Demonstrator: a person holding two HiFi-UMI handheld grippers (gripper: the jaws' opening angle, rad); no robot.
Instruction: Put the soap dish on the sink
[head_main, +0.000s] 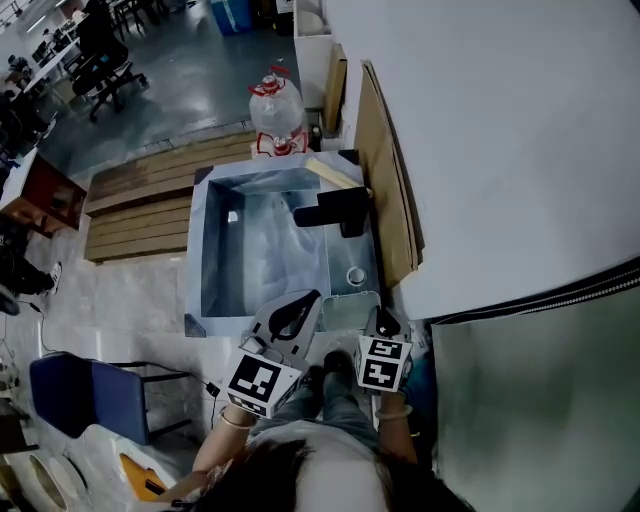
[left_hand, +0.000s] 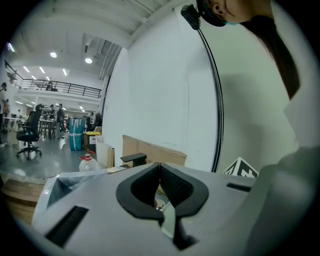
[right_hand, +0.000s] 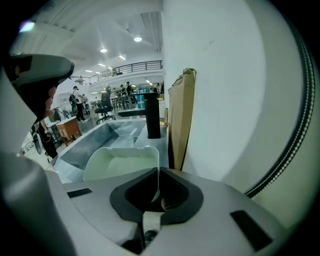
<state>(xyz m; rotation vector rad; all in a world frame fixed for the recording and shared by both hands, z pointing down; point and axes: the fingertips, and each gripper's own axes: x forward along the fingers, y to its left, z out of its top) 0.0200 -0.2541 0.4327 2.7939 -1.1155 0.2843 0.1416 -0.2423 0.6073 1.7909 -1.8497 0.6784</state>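
The soap dish (head_main: 349, 311), pale green and translucent, hangs over the near right corner of the metal sink (head_main: 205, 262), held by its near rim. My right gripper (head_main: 383, 323) is shut on that rim; in the right gripper view the dish (right_hand: 122, 162) stretches out ahead of the right gripper (right_hand: 158, 186), above the sink ledge (right_hand: 154, 143). My left gripper (head_main: 303, 302) is shut with nothing in it, just left of the dish over the sink's near edge. The left gripper (left_hand: 160, 166) points at the white wall.
A black faucet (head_main: 338, 208) stands on the sink's right ledge, with a small round fitting (head_main: 356, 276) nearer to me. Cardboard sheets (head_main: 385, 180) lean on the white wall at the right. A water bottle (head_main: 277, 105) stands behind the sink. Wooden pallets (head_main: 150, 200) and a blue chair (head_main: 85, 395) lie left.
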